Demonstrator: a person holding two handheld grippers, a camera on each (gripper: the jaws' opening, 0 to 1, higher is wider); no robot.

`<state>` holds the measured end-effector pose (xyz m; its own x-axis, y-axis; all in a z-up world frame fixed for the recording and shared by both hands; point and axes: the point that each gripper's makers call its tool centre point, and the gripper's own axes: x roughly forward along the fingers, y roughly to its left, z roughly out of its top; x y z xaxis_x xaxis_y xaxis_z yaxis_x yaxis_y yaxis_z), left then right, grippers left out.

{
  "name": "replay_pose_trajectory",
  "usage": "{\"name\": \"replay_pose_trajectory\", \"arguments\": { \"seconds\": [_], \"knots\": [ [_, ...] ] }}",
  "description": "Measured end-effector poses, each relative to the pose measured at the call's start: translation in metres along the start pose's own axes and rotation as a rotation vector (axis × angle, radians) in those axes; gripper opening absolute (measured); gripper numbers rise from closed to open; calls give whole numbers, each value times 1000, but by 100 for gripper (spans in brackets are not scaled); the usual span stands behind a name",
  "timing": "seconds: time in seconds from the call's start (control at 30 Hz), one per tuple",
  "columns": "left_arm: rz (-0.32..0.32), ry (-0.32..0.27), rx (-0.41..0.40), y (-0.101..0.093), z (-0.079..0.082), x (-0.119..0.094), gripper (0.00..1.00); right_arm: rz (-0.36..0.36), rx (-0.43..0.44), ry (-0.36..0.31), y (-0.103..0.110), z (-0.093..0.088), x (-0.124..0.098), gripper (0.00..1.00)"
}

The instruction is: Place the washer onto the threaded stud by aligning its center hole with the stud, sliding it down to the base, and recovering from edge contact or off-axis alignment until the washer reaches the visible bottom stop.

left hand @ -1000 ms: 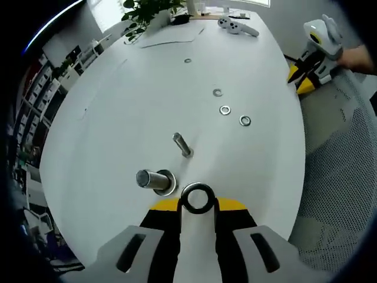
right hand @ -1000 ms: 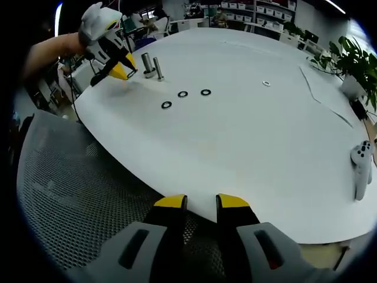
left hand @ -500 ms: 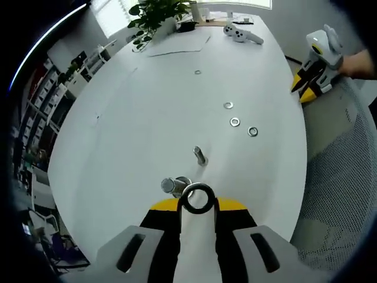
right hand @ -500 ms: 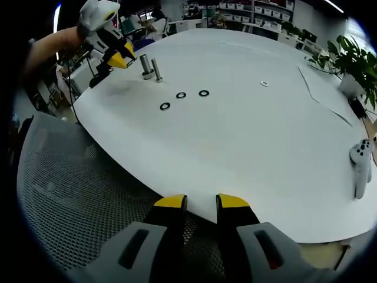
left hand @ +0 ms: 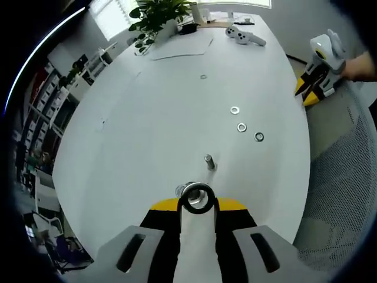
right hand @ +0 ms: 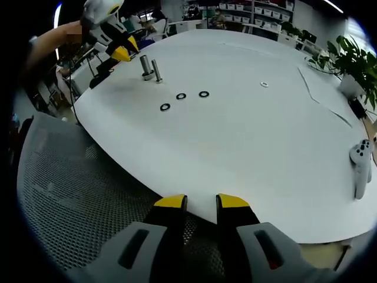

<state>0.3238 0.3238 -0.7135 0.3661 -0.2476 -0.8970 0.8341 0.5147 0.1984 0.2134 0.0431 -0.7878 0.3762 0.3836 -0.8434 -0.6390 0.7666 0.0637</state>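
Holding a washer [left hand: 197, 198] between its yellow-tipped fingers, the left gripper [left hand: 197, 203] hangs over the white bench [left hand: 147, 118], with the ring's hole lying right over the top of the thick threaded stud [left hand: 187, 190] in the left gripper view; whether ring and stud touch cannot be told. A thinner stud [left hand: 209, 161] stands upright just beyond it. Three loose washers [left hand: 241, 127] lie in a short row farther out, and a single washer [left hand: 203, 76] rests well apart near a sheet of paper [left hand: 179, 47]. A game controller [left hand: 244, 36] and a potted plant [left hand: 159, 15] sit at the far end of the bench.

In the right gripper view, the right gripper [right hand: 200, 203] hovers at the bench edge above a mesh chair [right hand: 76, 200], its fingers a narrow gap apart and holding nothing. Across the bench, the left gripper [right hand: 118, 50] sits above the two studs [right hand: 150, 68], a person's hand behind it
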Motion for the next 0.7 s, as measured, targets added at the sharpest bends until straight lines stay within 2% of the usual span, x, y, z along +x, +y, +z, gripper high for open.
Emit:
{"name": "replay_pose_trajectory", "arguments": {
  "seconds": [0.2, 0.7],
  "knots": [
    [-4, 14, -13, 8, 0, 4, 19, 1, 2, -1, 0, 0, 0, 23],
    [-34, 53, -4, 13, 1, 12, 19, 3, 0, 5, 1, -1, 0, 23]
  ]
}}
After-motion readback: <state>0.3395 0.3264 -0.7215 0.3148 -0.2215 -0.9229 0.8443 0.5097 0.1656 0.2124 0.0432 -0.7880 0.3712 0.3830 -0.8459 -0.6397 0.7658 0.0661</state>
